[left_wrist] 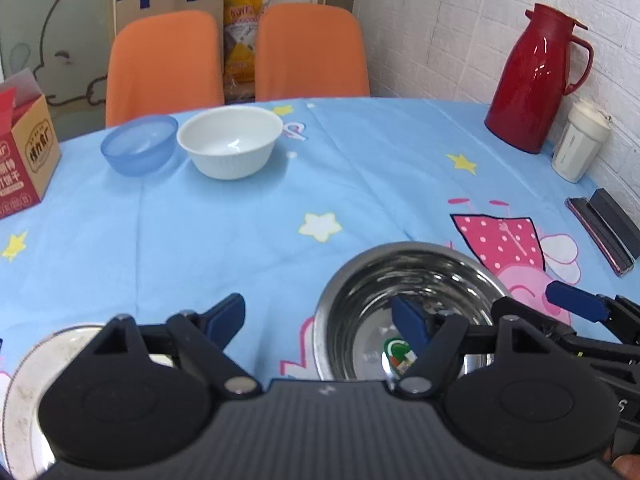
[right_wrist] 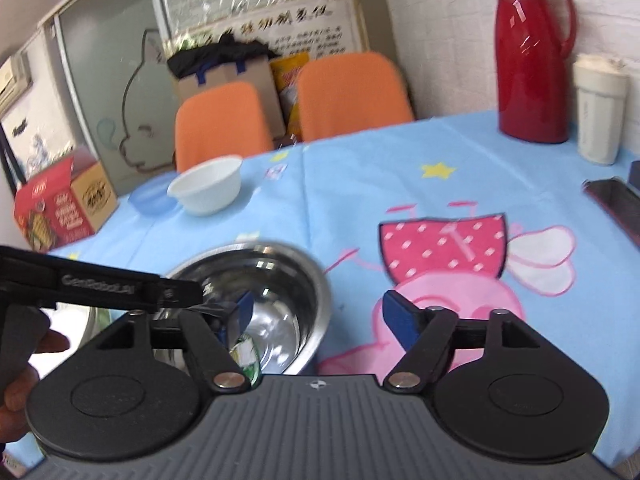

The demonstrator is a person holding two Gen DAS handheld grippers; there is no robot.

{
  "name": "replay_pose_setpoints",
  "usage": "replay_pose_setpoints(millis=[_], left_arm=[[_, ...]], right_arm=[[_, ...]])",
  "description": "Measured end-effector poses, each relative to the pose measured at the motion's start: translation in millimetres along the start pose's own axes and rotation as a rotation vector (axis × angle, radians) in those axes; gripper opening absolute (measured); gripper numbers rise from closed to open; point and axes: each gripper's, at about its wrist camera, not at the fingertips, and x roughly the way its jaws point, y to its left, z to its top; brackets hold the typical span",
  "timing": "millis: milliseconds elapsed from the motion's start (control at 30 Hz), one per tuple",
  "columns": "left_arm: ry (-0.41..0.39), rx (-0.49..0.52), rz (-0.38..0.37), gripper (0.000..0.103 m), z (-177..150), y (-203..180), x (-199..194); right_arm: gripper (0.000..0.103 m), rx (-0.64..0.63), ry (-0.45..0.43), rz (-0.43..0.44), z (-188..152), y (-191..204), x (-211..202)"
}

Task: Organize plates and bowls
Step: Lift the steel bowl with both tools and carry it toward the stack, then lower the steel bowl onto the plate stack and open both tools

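A steel bowl sits on the blue tablecloth close in front of both grippers; it also shows in the right wrist view. My left gripper is open, its right finger over the bowl's inside and its left finger outside the rim. My right gripper is open, its left finger inside the bowl and its right finger outside. A white plate lies at the lower left under the left gripper. A white bowl and a blue bowl stand side by side at the far side.
A red thermos jug and a white cup stand at the far right by the wall. A dark phone lies at the right edge. A red cardboard box stands far left. Two orange chairs stand behind the table.
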Motion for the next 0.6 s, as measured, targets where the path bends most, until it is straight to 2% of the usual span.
replay_pose_setpoints(millis=[133,300,600], left_arm=[[-0.025,-0.015,-0.002,0.075,4,5,-13],[-0.044,-0.02,0.005,0.075,4,13,-24],[-0.044,-0.033,0.024,0.075,11,37,-20]], right_arm=[[0.103,0.003,-0.016,-0.01,5,-3,-4],[0.103,0.017,0.001,0.018,4,-3,-1],[0.103,-0.053,-0.019,0.024,26,4,4]])
